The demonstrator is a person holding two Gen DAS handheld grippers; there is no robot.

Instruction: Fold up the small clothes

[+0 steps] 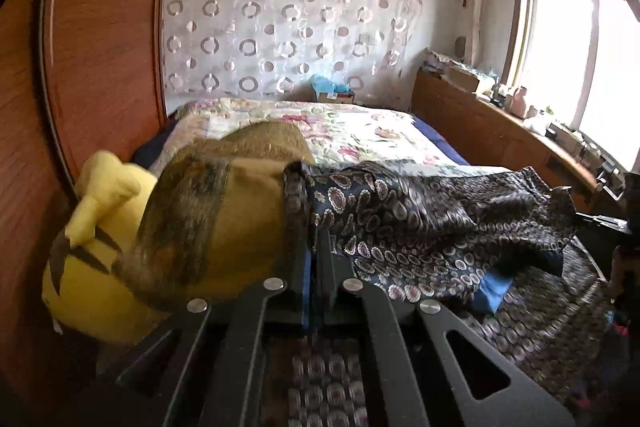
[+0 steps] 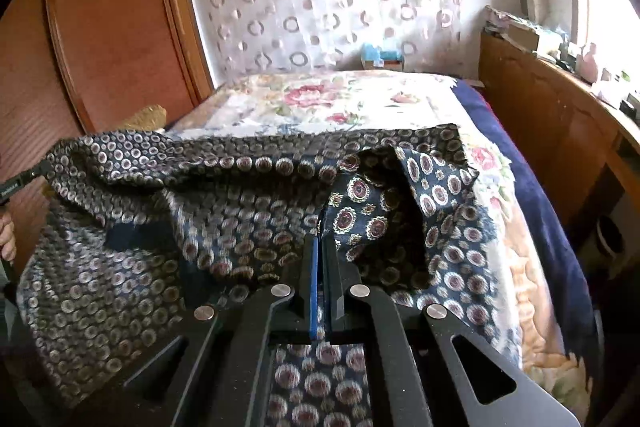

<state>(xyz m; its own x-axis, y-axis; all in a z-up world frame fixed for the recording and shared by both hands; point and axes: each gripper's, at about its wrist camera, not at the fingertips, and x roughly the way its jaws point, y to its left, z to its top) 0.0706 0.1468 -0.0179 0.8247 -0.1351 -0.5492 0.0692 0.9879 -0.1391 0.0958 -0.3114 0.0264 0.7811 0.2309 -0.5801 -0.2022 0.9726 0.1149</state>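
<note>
A dark navy garment (image 1: 420, 223) printed with small round medallions lies spread and rumpled across the near part of the bed. My left gripper (image 1: 314, 231) is shut on its left edge, where the cloth bunches up between the pads. In the right wrist view the same garment (image 2: 224, 203) fills the foreground. My right gripper (image 2: 322, 227) is shut on a raised fold of it near the right side, showing the lighter inner face. At that view's far left the left gripper (image 2: 38, 173) pinches the garment's corner, with a hand (image 2: 8, 235) below it.
A floral bedspread (image 2: 328, 103) covers the bed beyond the garment. A yellow plush toy (image 1: 92, 251) and an olive-gold pillow (image 1: 224, 195) lie against the wooden wardrobe (image 1: 100, 47) on the left. A cluttered wooden shelf (image 1: 500, 131) runs along the right under the window.
</note>
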